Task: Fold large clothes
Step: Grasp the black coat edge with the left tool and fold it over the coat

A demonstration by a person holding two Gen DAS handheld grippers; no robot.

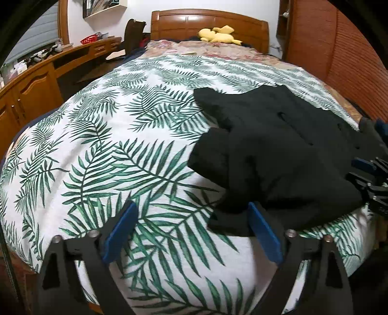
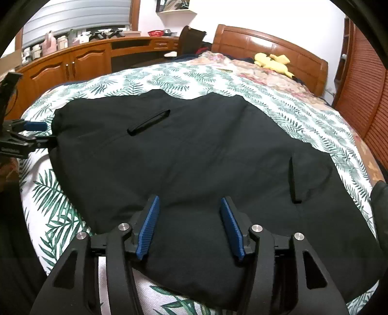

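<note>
A large black garment (image 1: 278, 150) (image 2: 194, 157) lies spread flat on the bed's leaf-print cover (image 1: 121, 145) (image 2: 48, 193), with two pocket slits showing on top. My left gripper (image 1: 191, 208) stands wide open at the garment's near left corner. That corner lies loose against the inside of its right finger, and mostly bedspread shows between the pads. In the right wrist view, the left gripper (image 2: 31, 133) appears at the garment's left edge. My right gripper (image 2: 189, 198) is open above the garment's near edge, with flat fabric under the gap. It also shows at the right rim (image 1: 371, 179) in the left wrist view.
A yellow plush toy (image 1: 218, 34) (image 2: 274, 61) lies by the wooden headboard (image 1: 208, 21). Wooden cabinets (image 1: 31, 89) (image 2: 72, 65) run along the left of the bed. A louvred wardrobe door (image 1: 339, 48) stands on the right. A dark chair (image 2: 191, 41) stands beside the bed's far left corner.
</note>
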